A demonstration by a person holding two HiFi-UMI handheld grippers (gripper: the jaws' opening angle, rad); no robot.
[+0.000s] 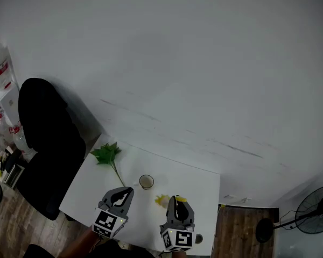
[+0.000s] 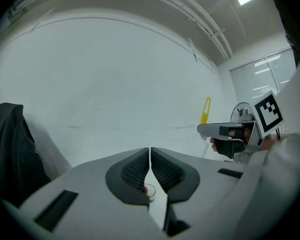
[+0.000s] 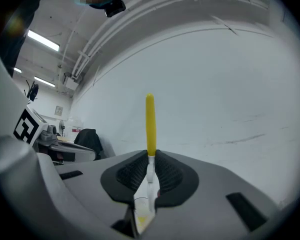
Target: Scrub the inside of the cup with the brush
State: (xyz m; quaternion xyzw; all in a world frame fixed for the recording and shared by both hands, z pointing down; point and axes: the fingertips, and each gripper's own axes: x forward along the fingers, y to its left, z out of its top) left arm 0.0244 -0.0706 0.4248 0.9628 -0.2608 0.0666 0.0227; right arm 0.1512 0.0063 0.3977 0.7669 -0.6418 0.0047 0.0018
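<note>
While a bare white wall (image 1: 167, 63) fills most of the head view, a white table (image 1: 91, 184) sits at the lower middle of the frame. A black chair (image 1: 46, 138) stands against its left edge. A floor fan (image 1: 316, 209) stands in the lower right corner, and shelves of clutter (image 1: 2, 117) line the far left edge.

Both grippers are at the bottom of the frame, over the near side of the table. The left gripper (image 1: 128, 190) is on the left; in its own view the left gripper (image 2: 150, 156) has its jaws pressed together with nothing between them. The right gripper (image 1: 176, 200) is on the right; in its own view the right gripper (image 3: 151, 159) is clamped on the white stem of the brush (image 3: 150, 124), whose yellow handle stands upright above the pads.

A green leafy sprig (image 1: 107, 156) lies at the upper left of the tabletop. The cup (image 1: 146, 182) stands upright near the table's middle, just ahead of and between the two grippers, touched by neither. It also shows small through the gap below the left jaws, where the cup (image 2: 149, 190) appears glassy. A small pale yellow item (image 1: 161, 200) lies on the table just beside the right gripper; what it is cannot be told.
</note>
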